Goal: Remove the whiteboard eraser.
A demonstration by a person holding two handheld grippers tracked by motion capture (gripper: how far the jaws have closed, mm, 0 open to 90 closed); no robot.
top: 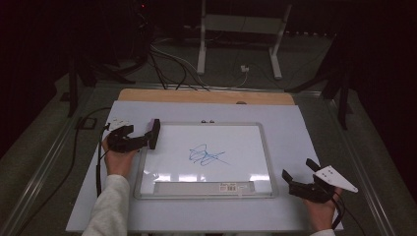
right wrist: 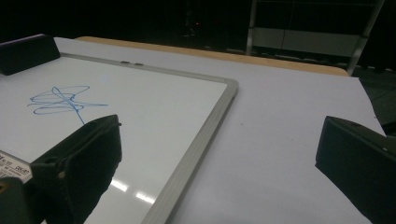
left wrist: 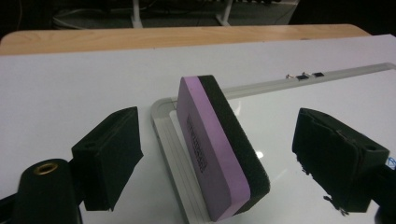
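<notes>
A purple and black eraser stands on its long edge, tilted, on the top-left corner of the whiteboard. My left gripper is open around the eraser, with a gap showing between each pad and the eraser's sides. A blue scribble sits in the middle of the board. My right gripper rests off the board's lower right corner, open with nothing between its jaws. From the right gripper view the scribble lies to the left and the eraser at the far left.
The whiteboard lies on a white table sheet with a wooden edge at the back. A grey strip with a barcode label runs along the board's near edge. Cables and white stand legs are on the floor beyond.
</notes>
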